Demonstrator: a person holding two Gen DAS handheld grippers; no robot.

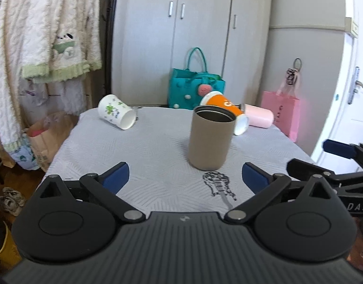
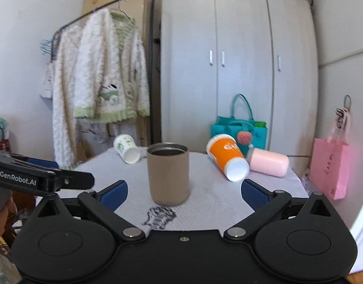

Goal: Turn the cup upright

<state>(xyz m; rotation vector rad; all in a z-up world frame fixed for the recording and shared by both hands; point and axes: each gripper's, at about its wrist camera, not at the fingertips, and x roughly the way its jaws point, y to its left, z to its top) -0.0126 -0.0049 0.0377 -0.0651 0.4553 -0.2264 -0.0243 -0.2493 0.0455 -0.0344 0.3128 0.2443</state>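
While both tools sit back from the work with nothing between their pads, the table point(image 1: 91, 146), covered in a pale grey quilted cloth, carries four cups, and only one of them stands. That one is the tan cup point(image 1: 211, 138), upright with its dark metal-lined mouth open to the ceiling, near the table's front centre and just behind a printed guitar motif point(image 1: 219, 185); its placement suggests it is finished with, or needed no turning. Behind it and to the right, the orange cup point(image 2: 227, 157) lies on its side, white mouth turned toward the cameras and tilted down, touching or very nearly touching the pink cup point(image 2: 269, 163), which also lies on its side at the far right edge. The white cup with green clover print point(image 1: 116, 114) lies tipped at the far left corner, mouth facing right and forward, well apart from the others. Three cups therefore appear to await righting, though which one the task means cannot be told. The left gripper point(image 1: 185, 177) has its blue pads spread wide, as does the right gripper point(image 2: 183, 193), which points almost squarely at the tan cup. Neither touches any cup. In my judgement the wide spread suits a reach around a lying cup's body.
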